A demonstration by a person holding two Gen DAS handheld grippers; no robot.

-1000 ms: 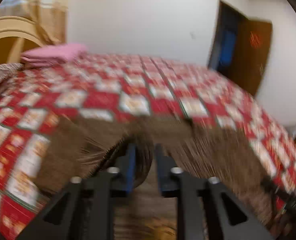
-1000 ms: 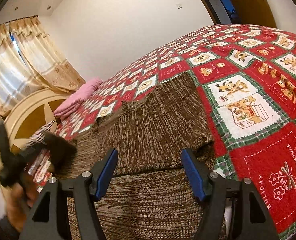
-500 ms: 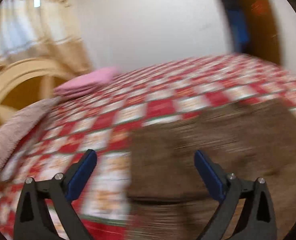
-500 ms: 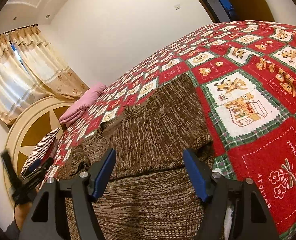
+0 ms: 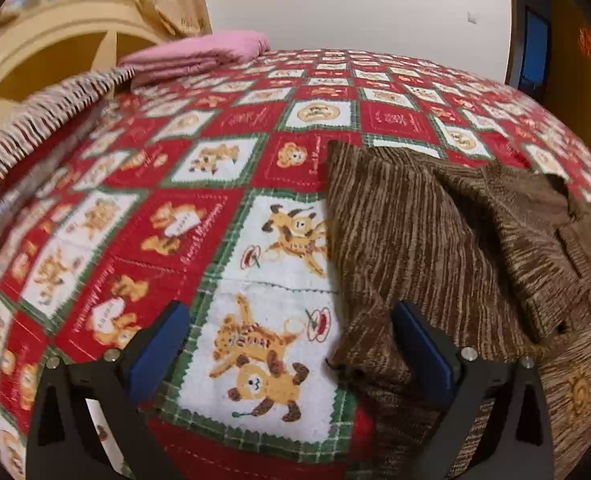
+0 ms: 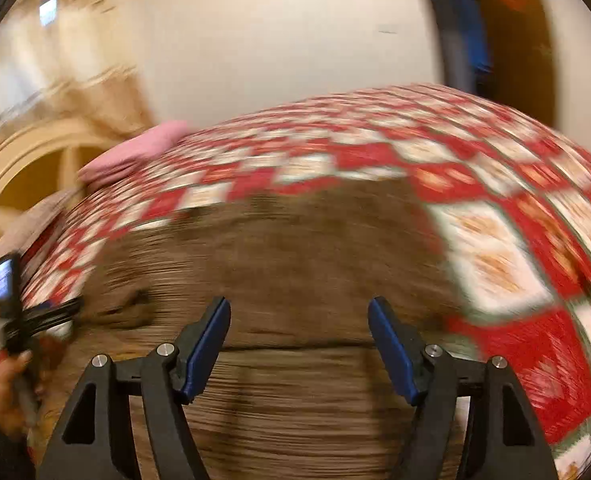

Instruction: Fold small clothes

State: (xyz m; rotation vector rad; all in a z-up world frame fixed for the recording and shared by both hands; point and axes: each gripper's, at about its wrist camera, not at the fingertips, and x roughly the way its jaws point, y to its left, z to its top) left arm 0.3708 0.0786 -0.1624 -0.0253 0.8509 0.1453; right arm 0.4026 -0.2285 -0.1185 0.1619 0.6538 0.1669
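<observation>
A brown knitted sweater [image 5: 447, 248] lies partly folded on a red patchwork bedspread [image 5: 223, 160]. My left gripper [image 5: 291, 332] is open and empty, low over the bedspread, with its right finger [image 5: 423, 344] at the sweater's left edge. In the blurred right wrist view the sweater [image 6: 295, 264] fills the middle. My right gripper [image 6: 299, 332] is open and empty above it. The left gripper [image 6: 27, 312] and the hand holding it show at the far left of that view.
A folded pink cloth [image 5: 199, 54] lies at the head of the bed. A striped blanket [image 5: 35, 116] lies along the left edge. A cream headboard [image 5: 47, 52] and curtains stand behind. A dark doorway [image 5: 535, 52] is at the right.
My left gripper let go of the sweater, opened and swung left to the sweater's left edge. My right gripper stayed open and is now moving fast over the sweater.
</observation>
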